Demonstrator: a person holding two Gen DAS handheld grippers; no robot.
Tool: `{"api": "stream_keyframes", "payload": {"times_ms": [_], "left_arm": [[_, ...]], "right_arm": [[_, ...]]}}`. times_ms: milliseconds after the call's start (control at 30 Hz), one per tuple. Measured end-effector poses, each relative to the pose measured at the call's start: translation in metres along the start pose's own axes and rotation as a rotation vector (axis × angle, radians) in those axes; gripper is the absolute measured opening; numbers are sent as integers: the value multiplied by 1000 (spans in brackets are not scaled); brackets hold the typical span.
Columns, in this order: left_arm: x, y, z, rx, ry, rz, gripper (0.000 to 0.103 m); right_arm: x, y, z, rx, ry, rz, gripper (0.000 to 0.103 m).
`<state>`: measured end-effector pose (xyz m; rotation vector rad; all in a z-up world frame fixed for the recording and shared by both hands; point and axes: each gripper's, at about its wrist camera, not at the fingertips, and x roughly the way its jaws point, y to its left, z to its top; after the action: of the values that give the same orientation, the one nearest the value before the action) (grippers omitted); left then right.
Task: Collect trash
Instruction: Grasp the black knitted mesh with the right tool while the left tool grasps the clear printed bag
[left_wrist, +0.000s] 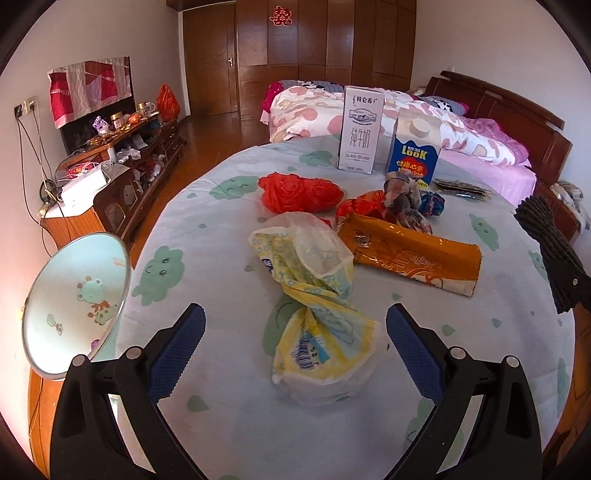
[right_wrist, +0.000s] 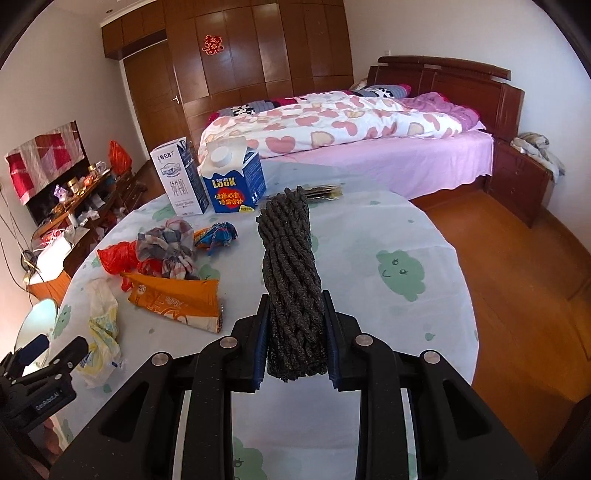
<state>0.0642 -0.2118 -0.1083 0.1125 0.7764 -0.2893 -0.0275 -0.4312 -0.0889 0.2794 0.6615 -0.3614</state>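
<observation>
My right gripper (right_wrist: 295, 306) is shut on a dark bundle of coiled rope (right_wrist: 290, 266), lifted above the table; the bundle also shows at the right edge of the left wrist view (left_wrist: 546, 243). My left gripper (left_wrist: 295, 314) is open, its blue pads either side of a crumpled yellow-and-clear plastic bag (left_wrist: 317, 295) lying on the cloth, not touching it. Behind the bag lie an orange wrapper (left_wrist: 410, 254), a red plastic bag (left_wrist: 299, 192), a plaid cloth wad (left_wrist: 404, 201), a white milk carton (left_wrist: 360, 129) and a blue carton (left_wrist: 415, 147).
The round table (right_wrist: 406, 314) wears a pale cloth with green cloud faces. A round mirror (left_wrist: 77, 299) stands at its left edge. A flat dark packet (left_wrist: 461, 190) lies near the cartons. A bed (right_wrist: 351, 144) is behind, a cluttered wooden cabinet (left_wrist: 122, 162) to the left.
</observation>
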Motion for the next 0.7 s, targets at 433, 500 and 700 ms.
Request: {"api": "stream_keyframes", "payload": {"times_ms": [433,500,700], "left_arm": [[26,-9,-7,24,94,-46,59],[24,-9,-7,33,87,-49,55],[11,0,-3,38,51,-48,47]], "right_arm": [[-3,2,2,3,3,30,27],[-4,5,2,2,-2,34,27],[-9,13,1,-8,-16,48,27]]}}
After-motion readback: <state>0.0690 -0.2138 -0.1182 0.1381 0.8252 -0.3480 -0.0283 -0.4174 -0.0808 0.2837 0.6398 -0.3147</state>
